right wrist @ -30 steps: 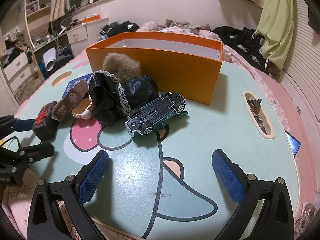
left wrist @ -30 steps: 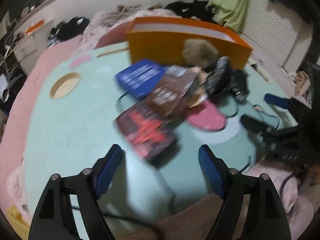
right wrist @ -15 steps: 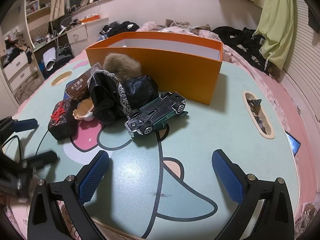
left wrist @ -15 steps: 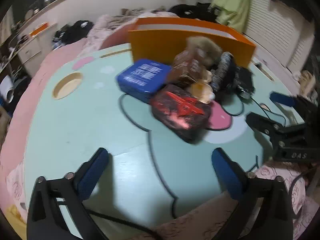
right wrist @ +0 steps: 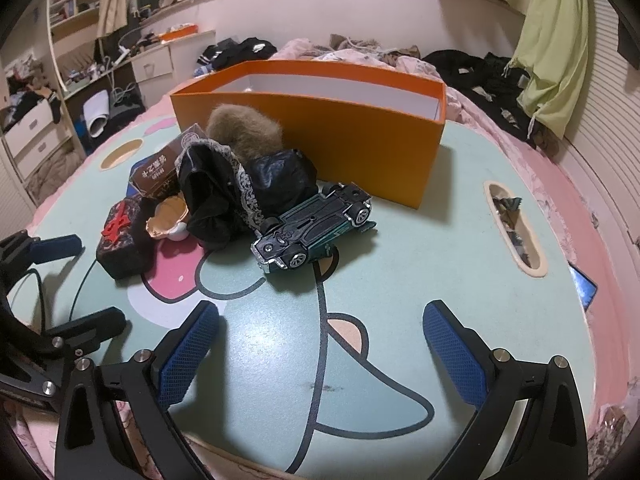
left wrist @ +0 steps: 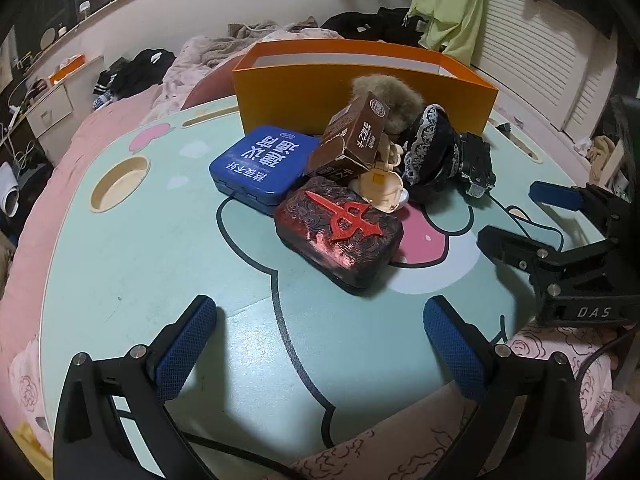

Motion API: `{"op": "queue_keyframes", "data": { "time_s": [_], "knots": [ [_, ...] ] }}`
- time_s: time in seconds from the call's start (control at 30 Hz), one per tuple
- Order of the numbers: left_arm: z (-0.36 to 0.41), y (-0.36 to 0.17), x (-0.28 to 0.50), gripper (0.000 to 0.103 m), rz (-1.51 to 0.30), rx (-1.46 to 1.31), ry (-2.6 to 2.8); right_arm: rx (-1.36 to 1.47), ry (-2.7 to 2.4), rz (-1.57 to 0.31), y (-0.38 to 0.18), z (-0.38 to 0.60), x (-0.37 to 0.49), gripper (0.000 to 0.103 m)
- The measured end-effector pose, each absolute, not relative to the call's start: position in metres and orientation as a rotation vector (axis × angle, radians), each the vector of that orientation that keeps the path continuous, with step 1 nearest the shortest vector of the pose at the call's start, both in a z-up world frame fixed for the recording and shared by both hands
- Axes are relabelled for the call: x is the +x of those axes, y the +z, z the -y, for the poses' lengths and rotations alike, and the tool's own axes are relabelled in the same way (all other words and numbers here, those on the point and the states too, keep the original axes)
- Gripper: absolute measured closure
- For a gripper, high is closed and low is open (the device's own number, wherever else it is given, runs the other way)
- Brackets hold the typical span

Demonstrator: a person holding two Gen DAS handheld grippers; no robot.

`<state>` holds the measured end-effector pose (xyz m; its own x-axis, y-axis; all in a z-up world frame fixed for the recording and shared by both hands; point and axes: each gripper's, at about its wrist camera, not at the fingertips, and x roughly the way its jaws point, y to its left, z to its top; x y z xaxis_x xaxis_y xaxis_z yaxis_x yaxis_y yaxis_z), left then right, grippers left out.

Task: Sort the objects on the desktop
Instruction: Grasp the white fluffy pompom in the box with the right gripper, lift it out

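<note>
Left tool (left wrist: 320, 322): jaws spread wide, nothing between the blue pads; hangs over bare tabletop near its front edge, short of the pile.
Right tool (right wrist: 321, 326): jaws spread wide, empty; over the cartoon print, in front of the toy car. Its fingers also show at the right edge of the left wrist view.
Tabletop (left wrist: 132, 248): mint green with a cartoon face, round cut-out at the left, long slot at the right.
Orange box (right wrist: 360, 136): open top, white inside, standing at the back of the tabletop behind the pile; what lies on its floor cannot be seen.
Red-and-black case (left wrist: 340, 232): flat on the tabletop, nearest the left tool, at the front of the pile.
Blue tin (left wrist: 264, 166): flat, white characters on the lid, just behind and left of the case.
Brown carton (left wrist: 354, 142): tilted, leaning on the pile, its lower end against the blue tin.
Furry ball (right wrist: 246, 134): tan, at the back of the pile, against the orange box wall.
Black lace-trimmed fabric (right wrist: 218, 196): heaped mid-pile, touching the carton and a small shell-shaped piece (right wrist: 168, 220).
Toy car (right wrist: 314, 226): dark green, upside down, wheels up, right of the fabric, close to the box front.
</note>
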<state>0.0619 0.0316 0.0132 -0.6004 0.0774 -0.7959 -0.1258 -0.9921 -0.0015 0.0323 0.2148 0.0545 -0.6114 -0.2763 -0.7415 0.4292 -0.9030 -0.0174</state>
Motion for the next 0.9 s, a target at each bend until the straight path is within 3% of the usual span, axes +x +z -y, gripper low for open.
{"op": "queue_keyframes", "data": {
  "time_s": [0.17,0.3,0.37,0.47,0.5,0.63,0.73,0.9],
  "knots": [
    [-0.031,0.013,0.062,0.000,-0.082,-1.341,2.712,0.904,-2.503,-0.195,0.106,-0.211,0.036,0.011],
    [-0.031,0.013,0.063,0.000,-0.082,-1.340,2.712,0.884,-2.405,-0.129,0.154,-0.185,-0.008,0.033],
    [-0.030,0.013,0.062,0.000,-0.082,-1.341,2.712,0.981,-2.303,-0.052,0.166,-0.166,-0.047,0.038],
    [-0.030,0.014,0.063,0.000,-0.081,-1.338,2.713,1.204,-2.161,0.000,0.155,-0.134,-0.108,0.046],
    [-0.030,0.014,0.063,0.000,-0.080,-1.336,2.714,1.295,-2.108,-0.006,0.144,-0.121,-0.125,0.053],
    [-0.029,0.015,0.064,0.000,-0.075,-1.327,2.715,1.505,-1.983,-0.004,0.103,-0.086,-0.157,0.057],
    [-0.030,0.015,0.065,0.000,-0.074,-1.325,2.715,1.642,-1.950,-0.033,0.070,-0.076,-0.168,0.080],
    [-0.030,0.015,0.064,0.000,-0.068,-1.322,2.717,1.481,-1.997,0.096,0.098,-0.104,-0.159,0.081]
  ]
}}
